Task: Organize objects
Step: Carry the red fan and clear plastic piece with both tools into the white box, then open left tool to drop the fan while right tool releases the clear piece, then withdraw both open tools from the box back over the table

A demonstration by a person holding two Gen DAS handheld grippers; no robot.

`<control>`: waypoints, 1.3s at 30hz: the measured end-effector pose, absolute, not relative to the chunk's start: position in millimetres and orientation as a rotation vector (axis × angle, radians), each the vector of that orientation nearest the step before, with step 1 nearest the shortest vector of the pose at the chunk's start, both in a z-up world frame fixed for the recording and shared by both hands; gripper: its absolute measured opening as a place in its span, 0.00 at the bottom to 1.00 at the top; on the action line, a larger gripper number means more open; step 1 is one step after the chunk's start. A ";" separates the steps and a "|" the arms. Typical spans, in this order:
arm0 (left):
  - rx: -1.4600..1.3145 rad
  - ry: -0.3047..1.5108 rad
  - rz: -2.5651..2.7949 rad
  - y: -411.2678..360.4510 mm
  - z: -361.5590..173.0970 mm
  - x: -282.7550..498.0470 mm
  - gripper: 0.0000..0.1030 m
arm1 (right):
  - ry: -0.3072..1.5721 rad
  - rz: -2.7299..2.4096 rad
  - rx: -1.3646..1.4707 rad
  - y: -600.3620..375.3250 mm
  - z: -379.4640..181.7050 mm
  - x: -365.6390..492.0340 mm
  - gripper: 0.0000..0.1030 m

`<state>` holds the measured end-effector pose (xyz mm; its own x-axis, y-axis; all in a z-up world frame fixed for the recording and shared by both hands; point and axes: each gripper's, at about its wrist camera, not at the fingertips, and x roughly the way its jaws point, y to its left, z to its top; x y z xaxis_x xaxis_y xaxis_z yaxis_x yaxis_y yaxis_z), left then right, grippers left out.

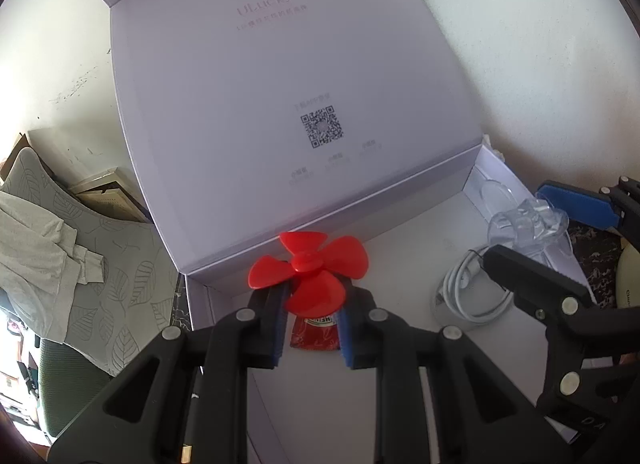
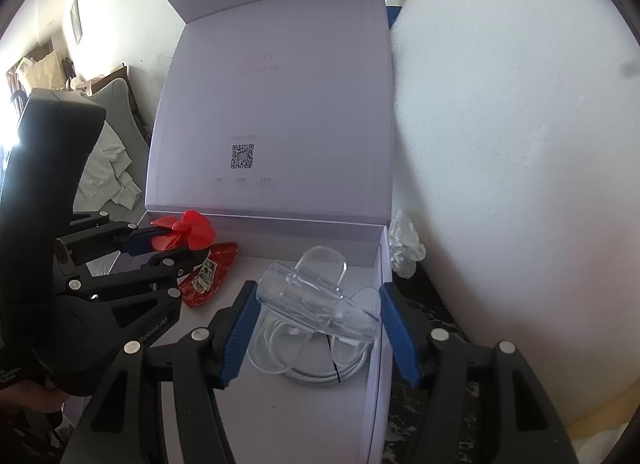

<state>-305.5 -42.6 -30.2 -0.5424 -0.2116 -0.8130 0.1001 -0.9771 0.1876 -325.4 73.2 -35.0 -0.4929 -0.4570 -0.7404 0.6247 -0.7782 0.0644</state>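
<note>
A white box (image 1: 400, 192) stands with its lid (image 1: 280, 84) upright behind it. My left gripper (image 1: 312, 296) is shut on a red four-blade propeller (image 1: 308, 268), held just above the box's left end. Under it, on the box floor, lies a red ketchup packet (image 1: 316, 334). Further right, my right gripper (image 2: 316, 290) is open over the box's right end, and a clear plastic piece (image 2: 316, 296) sits between its blue pads (image 2: 240, 332). A coiled white cable (image 2: 316, 360) lies beneath that piece. The right wrist view also shows the left gripper (image 2: 180, 242), the propeller (image 2: 184, 230) and the packet (image 2: 208, 272).
A big white foam sheet (image 2: 520, 144) leans right of the box (image 2: 376, 344), with crumpled white tissue (image 2: 406, 244) at its foot. Left of the box are a grey leaf-pattern cushion (image 1: 100, 244) and white cloth (image 1: 32, 240). Dark marbled tabletop (image 1: 596, 264) shows at right.
</note>
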 end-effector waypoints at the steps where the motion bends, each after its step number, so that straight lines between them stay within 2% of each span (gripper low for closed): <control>1: 1.403 -0.169 -2.607 -43.4 -31.2 -306.0 0.19 | 0.283 -2.262 1.036 73.1 -35.8 -325.6 0.60; 13: 1.438 -0.134 -2.589 -47.5 -35.0 -307.8 0.20 | 0.289 -2.264 1.042 71.4 -39.4 -324.7 0.61; 14: 1.440 -0.137 -2.586 -47.1 -35.3 -307.8 0.20 | 0.288 -2.265 1.039 71.4 -38.6 -324.2 0.62; 15: 1.443 -0.141 -2.585 -46.4 -35.7 -307.8 0.20 | 0.290 -2.264 1.038 71.3 -38.0 -323.7 0.69; 18: 1.450 -0.140 -2.575 -46.3 -35.7 -307.4 0.24 | 0.312 -2.284 1.041 72.4 -36.2 -322.4 0.73; 22: 1.439 -0.121 -2.579 -45.1 -31.4 -303.7 0.40 | 0.308 -2.292 1.047 76.5 -32.1 -319.6 0.73; 32: 1.367 -0.118 -2.604 -43.8 -2.8 -286.5 0.48 | 0.283 -2.335 1.029 93.5 -7.9 -302.7 0.73; 39: 1.315 -0.112 -2.621 -26.5 25.1 -268.6 0.49 | 0.286 -2.364 1.011 84.3 13.9 -290.9 0.73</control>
